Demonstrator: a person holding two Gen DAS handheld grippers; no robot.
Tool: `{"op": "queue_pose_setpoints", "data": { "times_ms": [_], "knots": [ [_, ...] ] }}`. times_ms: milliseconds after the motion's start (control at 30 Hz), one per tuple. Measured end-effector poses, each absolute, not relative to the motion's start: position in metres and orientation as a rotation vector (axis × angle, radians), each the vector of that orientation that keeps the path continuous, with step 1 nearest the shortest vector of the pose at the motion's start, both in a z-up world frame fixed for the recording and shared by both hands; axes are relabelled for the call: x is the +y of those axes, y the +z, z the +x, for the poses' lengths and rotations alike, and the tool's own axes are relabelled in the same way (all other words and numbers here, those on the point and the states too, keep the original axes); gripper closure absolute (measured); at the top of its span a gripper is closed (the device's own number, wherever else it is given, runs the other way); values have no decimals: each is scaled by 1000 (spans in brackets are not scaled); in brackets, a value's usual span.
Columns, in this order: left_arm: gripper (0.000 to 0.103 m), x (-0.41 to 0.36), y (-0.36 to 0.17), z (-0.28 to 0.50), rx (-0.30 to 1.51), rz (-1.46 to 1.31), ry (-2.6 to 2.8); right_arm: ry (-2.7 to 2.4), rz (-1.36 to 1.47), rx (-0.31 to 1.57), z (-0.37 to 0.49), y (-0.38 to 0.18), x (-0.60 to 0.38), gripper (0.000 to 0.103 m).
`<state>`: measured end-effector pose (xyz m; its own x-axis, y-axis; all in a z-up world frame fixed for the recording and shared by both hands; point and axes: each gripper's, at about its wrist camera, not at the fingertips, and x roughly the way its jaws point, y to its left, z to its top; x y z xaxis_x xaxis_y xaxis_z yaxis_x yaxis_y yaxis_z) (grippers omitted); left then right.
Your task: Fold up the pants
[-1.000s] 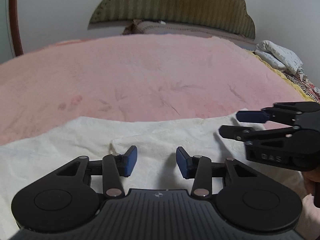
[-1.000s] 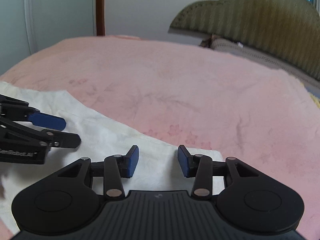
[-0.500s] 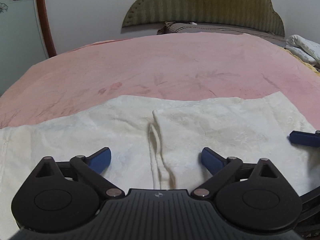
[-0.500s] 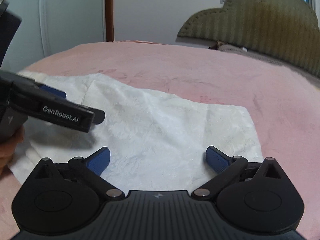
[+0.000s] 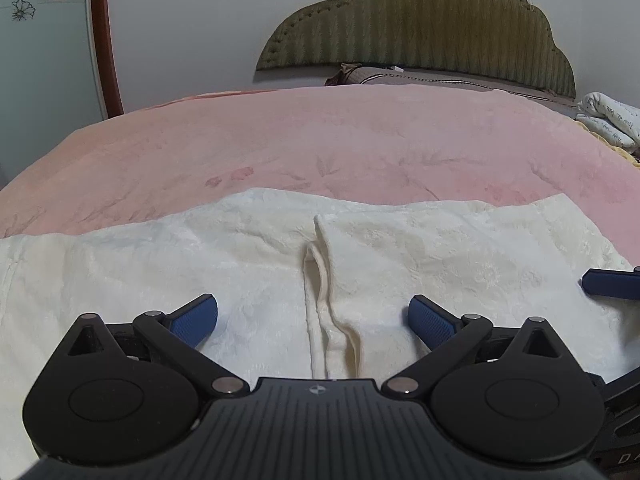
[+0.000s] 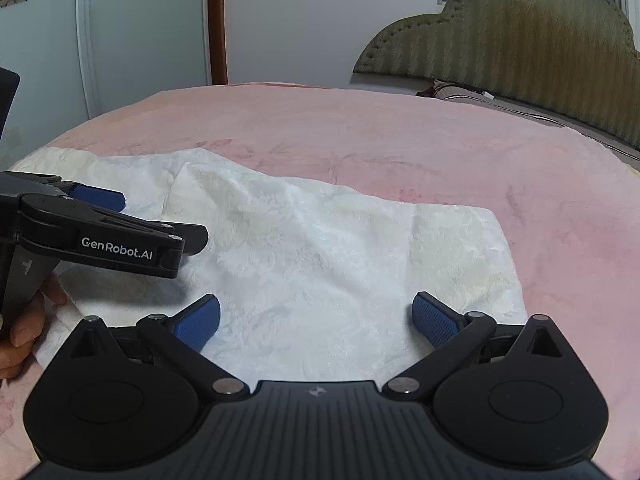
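Observation:
White textured pants [image 5: 248,272] lie flat across the near part of a pink bed [image 5: 340,140]. A folded layer lies on top at the right, its edge and a fabric loop [image 5: 320,280] running down the middle. My left gripper [image 5: 313,318] is open wide and empty, just above the pants over that edge. My right gripper [image 6: 316,318] is open wide and empty above the folded right part of the pants [image 6: 320,248]. The left gripper also shows in the right wrist view [image 6: 132,220], and a blue fingertip [image 5: 608,283] of the right gripper shows in the left wrist view.
An olive padded headboard [image 5: 420,28] and a brown pillow [image 5: 420,78] stand at the far end of the bed. A printed white bundle [image 5: 612,124] lies at the far right. A wooden door frame [image 5: 106,40] stands at the left wall. A hand [image 6: 24,328] holds the left gripper.
Both grippers opened from a narrow gap to wide open and drew back and up from the pants. The views now sit higher and show more of the cloth.

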<state>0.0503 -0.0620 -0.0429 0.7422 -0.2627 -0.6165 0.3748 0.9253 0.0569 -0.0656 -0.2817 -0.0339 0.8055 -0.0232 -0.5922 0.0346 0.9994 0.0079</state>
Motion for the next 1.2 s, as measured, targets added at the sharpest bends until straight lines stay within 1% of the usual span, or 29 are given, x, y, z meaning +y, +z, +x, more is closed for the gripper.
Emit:
{"op": "queue_pose_setpoints", "data": {
  "times_ms": [333, 933, 1067, 1133, 1200],
  "knots": [
    [0, -55, -44, 50, 656, 150, -363, -33, 15, 634, -64, -35, -281, 0],
    [0, -24, -41, 19, 662, 145, -430, -75, 35, 642, -71, -35, -272, 0],
    [1, -1, -35, 9, 638, 91, -444, -93, 32, 653, -70, -31, -270, 0],
    [2, 18, -30, 5, 639, 76, -418, -127, 38, 610, -75, -24, -259, 0],
    [2, 40, -28, 5, 664, 81, -385, -51, 11, 545, -80, -14, -237, 0]
  ]
}}
